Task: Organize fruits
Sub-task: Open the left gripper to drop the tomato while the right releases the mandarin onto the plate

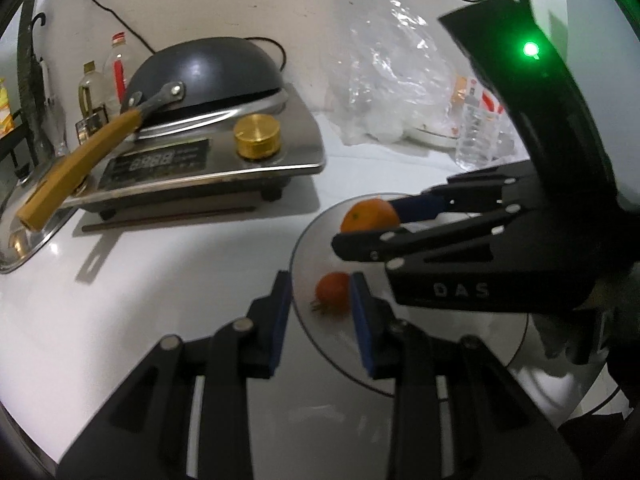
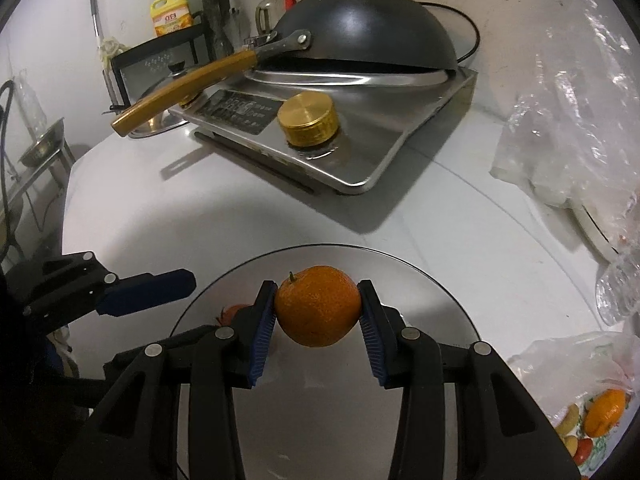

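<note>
A round steel plate (image 2: pixel 420 300) lies on the white counter; it also shows in the left wrist view (image 1: pixel 316 248). My right gripper (image 2: pixel 318 312) is shut on an orange (image 2: pixel 318 306) and holds it over the plate; the orange also shows in the left wrist view (image 1: pixel 370 214), with the right gripper (image 1: pixel 384 220) around it. A small red tomato (image 1: pixel 332 292) lies on the plate, half hidden in the right wrist view (image 2: pixel 232 312). My left gripper (image 1: pixel 320 312) is open and empty at the plate's near-left rim, the tomato just ahead; it also shows in the right wrist view (image 2: pixel 160 286).
An induction cooker (image 2: pixel 360 152) with an upturned black wok (image 2: pixel 368 28) and a brass knob (image 2: pixel 308 120) stands behind the plate. Crumpled clear plastic bags (image 2: pixel 568 128) lie at the right. A bag with more fruit (image 2: pixel 600 420) sits at the near right. Bottles (image 1: pixel 96 84) stand at the wall.
</note>
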Available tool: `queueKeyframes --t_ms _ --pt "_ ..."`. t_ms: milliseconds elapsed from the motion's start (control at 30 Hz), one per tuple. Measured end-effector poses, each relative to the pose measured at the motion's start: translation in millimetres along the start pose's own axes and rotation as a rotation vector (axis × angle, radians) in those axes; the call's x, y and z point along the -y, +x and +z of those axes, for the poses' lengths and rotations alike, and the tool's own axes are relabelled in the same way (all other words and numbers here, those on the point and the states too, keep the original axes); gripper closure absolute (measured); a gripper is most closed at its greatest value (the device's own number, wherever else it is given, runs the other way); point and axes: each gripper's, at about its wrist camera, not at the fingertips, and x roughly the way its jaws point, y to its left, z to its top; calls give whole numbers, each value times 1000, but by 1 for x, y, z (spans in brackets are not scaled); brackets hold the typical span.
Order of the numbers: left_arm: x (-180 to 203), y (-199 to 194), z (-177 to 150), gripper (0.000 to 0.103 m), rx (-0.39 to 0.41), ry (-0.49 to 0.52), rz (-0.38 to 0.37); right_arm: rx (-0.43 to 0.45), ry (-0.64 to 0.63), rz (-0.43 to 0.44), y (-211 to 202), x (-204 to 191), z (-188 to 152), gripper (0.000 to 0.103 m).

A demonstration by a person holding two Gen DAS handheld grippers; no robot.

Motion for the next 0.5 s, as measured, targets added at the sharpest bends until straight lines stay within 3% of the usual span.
queueKeyframes --t_ms 500 --pt "-19 -22 -5 71 28 -66 51 -31 45 30 8 -6 4 60"
